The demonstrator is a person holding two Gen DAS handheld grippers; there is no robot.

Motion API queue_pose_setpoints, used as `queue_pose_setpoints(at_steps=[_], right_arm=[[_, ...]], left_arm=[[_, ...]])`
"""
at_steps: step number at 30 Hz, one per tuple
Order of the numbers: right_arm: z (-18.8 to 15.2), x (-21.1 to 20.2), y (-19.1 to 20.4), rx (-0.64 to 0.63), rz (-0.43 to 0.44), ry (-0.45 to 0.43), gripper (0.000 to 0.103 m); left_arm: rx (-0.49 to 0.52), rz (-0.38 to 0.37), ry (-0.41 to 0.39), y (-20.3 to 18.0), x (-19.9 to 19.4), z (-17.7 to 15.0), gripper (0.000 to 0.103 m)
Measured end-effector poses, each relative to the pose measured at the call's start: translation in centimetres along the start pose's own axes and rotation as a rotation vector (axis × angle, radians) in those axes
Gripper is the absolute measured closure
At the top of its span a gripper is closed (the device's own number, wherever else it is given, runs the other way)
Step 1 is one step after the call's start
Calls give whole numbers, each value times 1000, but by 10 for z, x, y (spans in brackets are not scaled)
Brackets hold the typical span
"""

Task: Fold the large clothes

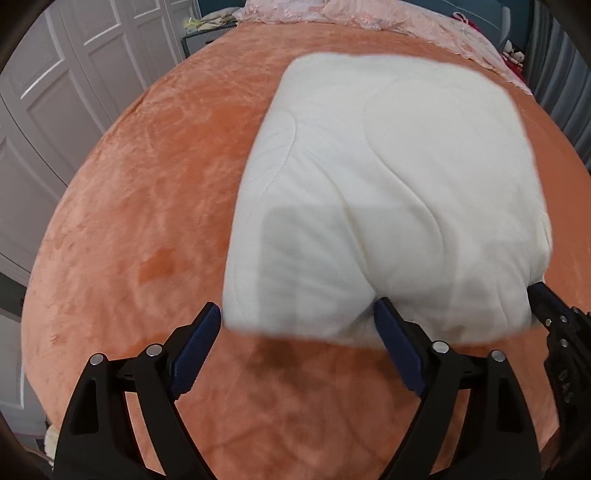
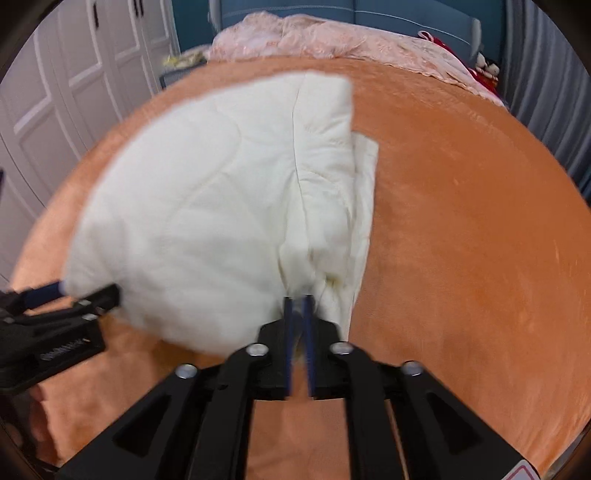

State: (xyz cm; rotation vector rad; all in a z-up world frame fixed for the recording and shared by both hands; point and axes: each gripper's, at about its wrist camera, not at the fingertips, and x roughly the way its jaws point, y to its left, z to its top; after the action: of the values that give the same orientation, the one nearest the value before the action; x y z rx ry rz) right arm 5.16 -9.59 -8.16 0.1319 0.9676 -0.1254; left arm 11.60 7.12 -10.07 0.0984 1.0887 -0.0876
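Cream-white quilted padded garment (image 1: 388, 192), partly folded, lies on the orange plush bed cover (image 1: 147, 221). Right gripper (image 2: 298, 300): jaws clamped on its near hem. Left gripper (image 1: 295, 321): jaws apart, empty. Judged soft, bulky, light, springy; grip hems and corners.

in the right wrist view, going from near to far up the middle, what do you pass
right gripper with jaws shut on the cloth → white quilted garment → orange blanket → pink lace bedding → blue headboard.
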Motion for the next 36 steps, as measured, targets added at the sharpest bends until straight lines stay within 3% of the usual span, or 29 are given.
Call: queue_pose_setpoints(at_steps=[3, 6, 13, 19, 36], right_arm=[[-13, -29, -1, 29, 21, -31, 62], [-26, -55, 0, 22, 12, -47, 58], [-48, -88, -3, 30, -15, -88, 37], [-64, -107, 0, 38, -28, -117, 28], [-81, -119, 6, 38, -40, -138, 26]], left_arm=[[12, 14, -44, 1, -29, -14, 21], [17, 13, -64, 1, -50, -24, 21], [21, 22, -115, -2, -91, -47, 16], [50, 42, -132, -10, -104, -64, 13], [64, 52, -141, -18, -114, -87, 12]])
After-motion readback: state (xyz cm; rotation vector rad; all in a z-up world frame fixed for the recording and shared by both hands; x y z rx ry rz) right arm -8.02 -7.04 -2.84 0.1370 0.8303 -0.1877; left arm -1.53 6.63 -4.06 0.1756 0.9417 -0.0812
